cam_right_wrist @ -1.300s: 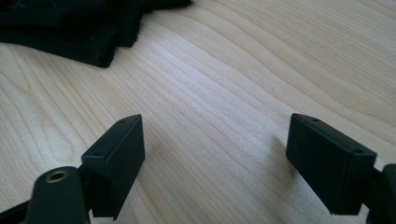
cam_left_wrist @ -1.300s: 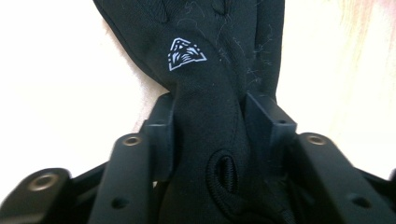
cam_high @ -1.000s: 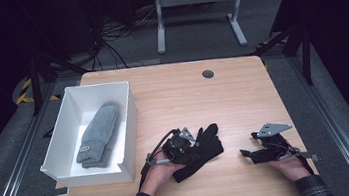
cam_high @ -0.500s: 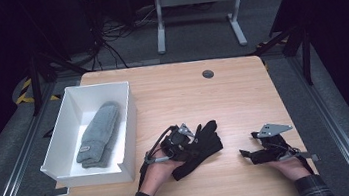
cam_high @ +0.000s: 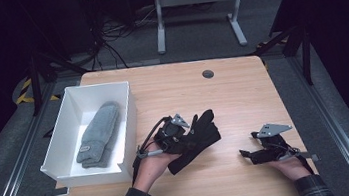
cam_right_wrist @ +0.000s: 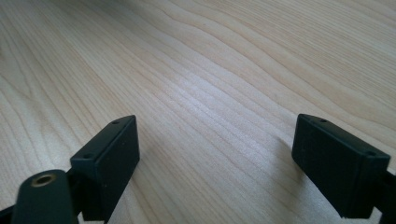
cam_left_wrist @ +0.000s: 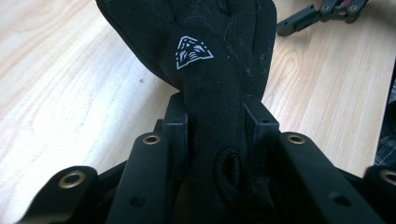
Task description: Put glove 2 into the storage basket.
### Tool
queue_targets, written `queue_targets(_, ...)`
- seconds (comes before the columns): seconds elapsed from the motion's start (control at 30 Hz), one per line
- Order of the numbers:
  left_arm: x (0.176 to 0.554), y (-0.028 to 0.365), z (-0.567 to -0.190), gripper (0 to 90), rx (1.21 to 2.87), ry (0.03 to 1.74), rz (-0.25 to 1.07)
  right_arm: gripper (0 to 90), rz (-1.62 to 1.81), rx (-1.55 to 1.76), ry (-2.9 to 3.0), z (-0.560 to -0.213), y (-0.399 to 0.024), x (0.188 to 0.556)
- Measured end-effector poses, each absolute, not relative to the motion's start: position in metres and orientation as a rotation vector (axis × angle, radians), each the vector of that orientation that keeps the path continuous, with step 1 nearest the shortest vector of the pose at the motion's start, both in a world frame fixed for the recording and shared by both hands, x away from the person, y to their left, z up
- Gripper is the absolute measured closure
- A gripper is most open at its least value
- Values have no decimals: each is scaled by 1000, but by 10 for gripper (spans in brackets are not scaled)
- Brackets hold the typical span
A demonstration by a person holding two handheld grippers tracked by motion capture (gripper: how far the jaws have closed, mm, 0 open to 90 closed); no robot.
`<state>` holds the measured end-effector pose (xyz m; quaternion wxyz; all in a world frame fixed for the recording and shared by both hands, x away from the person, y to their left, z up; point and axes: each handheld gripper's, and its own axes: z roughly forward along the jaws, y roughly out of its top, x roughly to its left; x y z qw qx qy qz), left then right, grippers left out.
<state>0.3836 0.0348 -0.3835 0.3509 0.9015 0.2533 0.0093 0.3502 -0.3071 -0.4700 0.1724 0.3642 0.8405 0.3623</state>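
Observation:
A black glove (cam_high: 203, 134) with a white crest logo (cam_left_wrist: 192, 51) lies partly raised off the wooden table (cam_high: 223, 97) near its front middle. My left gripper (cam_high: 188, 137) is shut on the glove's cuff, and both pads press the fabric from either side (cam_left_wrist: 214, 119). The glove's fingers point away from the gripper. My right gripper (cam_high: 250, 155) rests low at the front right, apart from the glove. Its jaws stand wide open with bare wood between them (cam_right_wrist: 217, 154).
A white box (cam_high: 62, 142) sits at the table's left edge with a grey mitten (cam_high: 98, 132) lying inside. A dark round grommet (cam_high: 207, 74) marks the far middle of the tabletop. Metal desk legs (cam_high: 197, 9) and cables stand on the floor beyond.
My left gripper has risen a little with the black glove held in it. The right gripper has stayed where it was.

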Motion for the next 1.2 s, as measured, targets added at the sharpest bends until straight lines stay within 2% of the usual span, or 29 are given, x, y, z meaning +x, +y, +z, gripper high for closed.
queue_targets(0.63,391,76,-322,686,2263,740,92,152,1023,1034,2388,-470,-307,351)
queue_targets(1.2,398,145,-282,687,2158,889,229,152,1023,1034,2388,-470,-307,351)
